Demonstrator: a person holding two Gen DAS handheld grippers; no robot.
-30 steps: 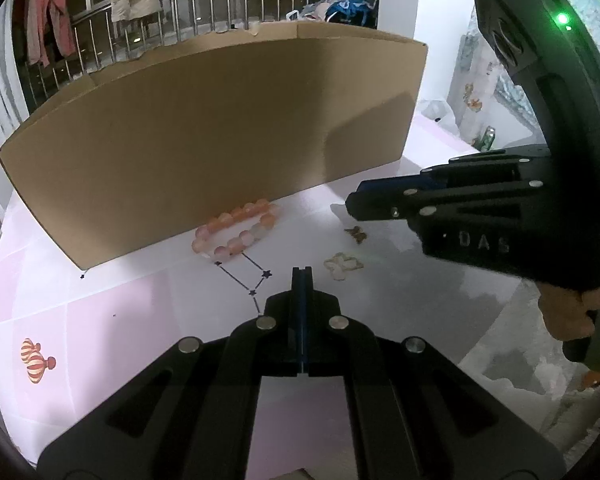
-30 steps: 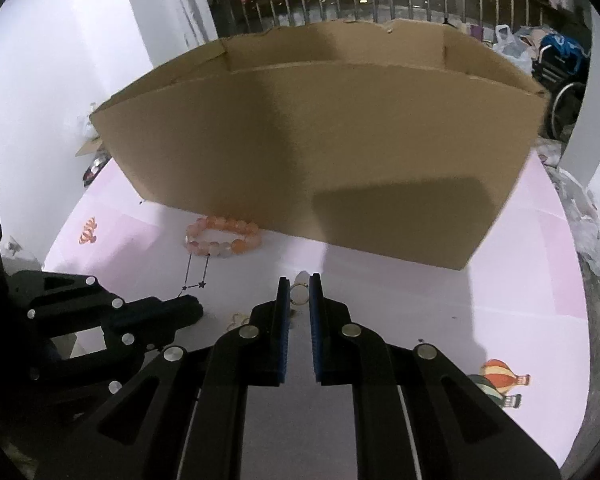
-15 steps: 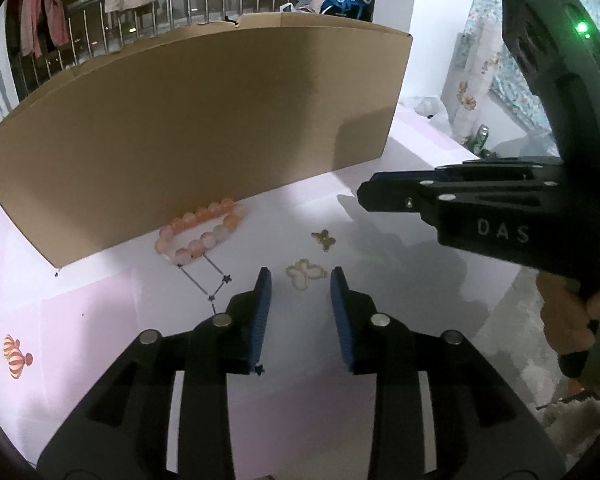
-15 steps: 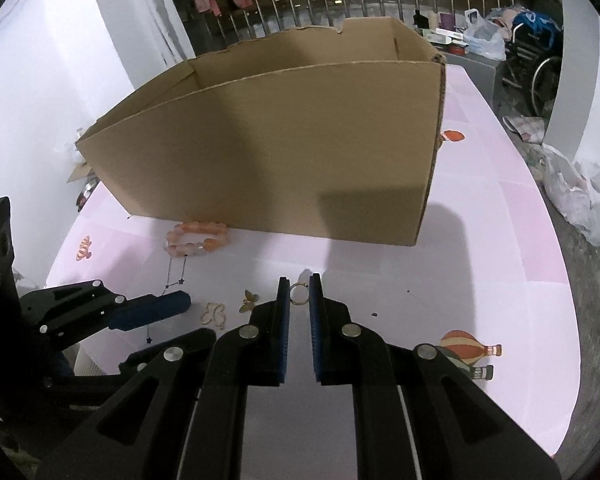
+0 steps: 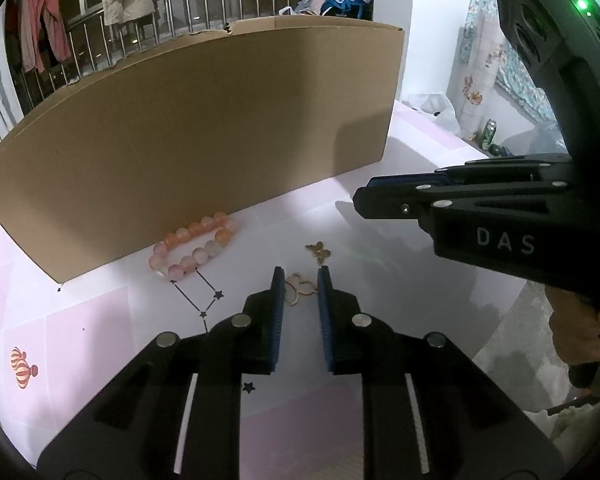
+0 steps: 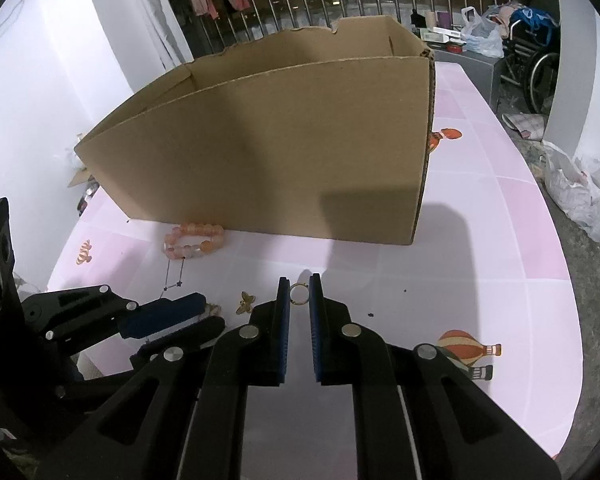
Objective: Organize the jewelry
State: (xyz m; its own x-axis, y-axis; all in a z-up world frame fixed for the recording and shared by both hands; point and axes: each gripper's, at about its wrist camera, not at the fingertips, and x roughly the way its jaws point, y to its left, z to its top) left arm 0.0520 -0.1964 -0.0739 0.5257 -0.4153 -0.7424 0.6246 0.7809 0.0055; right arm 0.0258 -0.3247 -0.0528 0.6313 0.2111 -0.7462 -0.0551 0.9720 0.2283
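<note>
My left gripper (image 5: 300,276) is open, its jaws on either side of a pale butterfly pendant (image 5: 299,289) lying on the pink table. A gold butterfly charm (image 5: 319,251) lies just beyond it and also shows in the right wrist view (image 6: 245,302). A pink-orange bead bracelet (image 5: 194,246) with a thin star chain (image 5: 204,300) lies against the cardboard box (image 5: 204,140). My right gripper (image 6: 299,285) is shut on a small gold ring (image 6: 299,293), held between its tips above the table. The box (image 6: 284,152) is open-topped.
The pink table (image 6: 480,248) has balloon prints (image 6: 466,350). My right gripper crosses the left wrist view at the right (image 5: 480,204). A white plastic bag (image 6: 580,192) lies on the floor to the right. A railing with hung clothes stands behind.
My left gripper opened from shut and moved forward until its jaws flank the pale butterfly pendant. My right gripper swung rightward with the ring still between its tips.
</note>
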